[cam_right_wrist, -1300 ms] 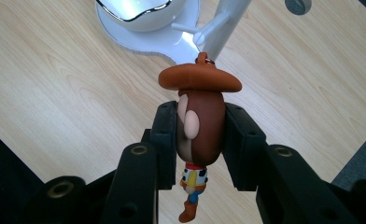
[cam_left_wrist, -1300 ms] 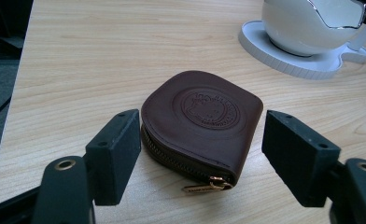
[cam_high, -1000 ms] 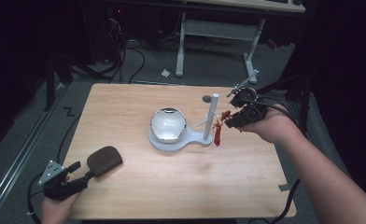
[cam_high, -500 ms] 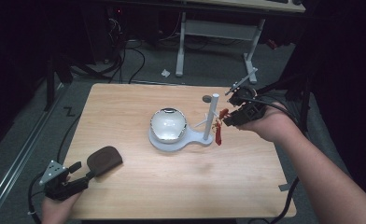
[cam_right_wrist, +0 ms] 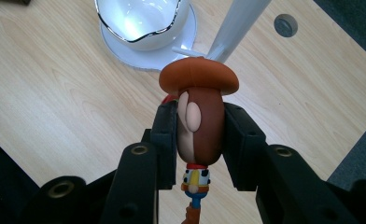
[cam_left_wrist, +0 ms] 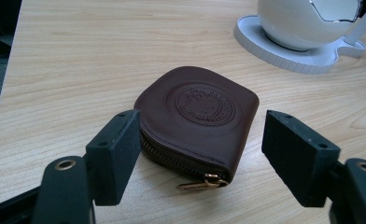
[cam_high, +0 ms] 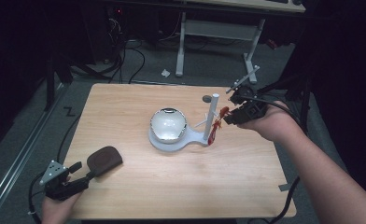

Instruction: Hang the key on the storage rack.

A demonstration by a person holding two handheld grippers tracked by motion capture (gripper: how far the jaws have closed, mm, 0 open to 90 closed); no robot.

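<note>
A small cowboy figure with a brown hat (cam_right_wrist: pixel 199 112) hangs in the air, its head clamped between the pads of my right gripper (cam_right_wrist: pixel 199 140). In the high view that right gripper (cam_high: pixel 228 116) holds the figure (cam_high: pixel 215 125) next to the white post (cam_high: pixel 212 116) of a stand with a white cracked-egg bowl (cam_high: pixel 168 124). A dark brown zipped leather pouch (cam_left_wrist: pixel 197 121) lies on the table. My left gripper (cam_left_wrist: pixel 200 149) stands open around the pouch's near end, pads apart from it. The high view has that gripper (cam_high: pixel 80 175) at the front left by the pouch (cam_high: pixel 104 158).
The wooden table (cam_high: pixel 139 196) has a round grommet hole (cam_high: pixel 207 98) near its far edge. The stand's flat white base (cam_high: pixel 181 140) sits mid-table. Desk legs and cables stand on the floor beyond. Tape marks the front right corner (cam_high: pixel 284 186).
</note>
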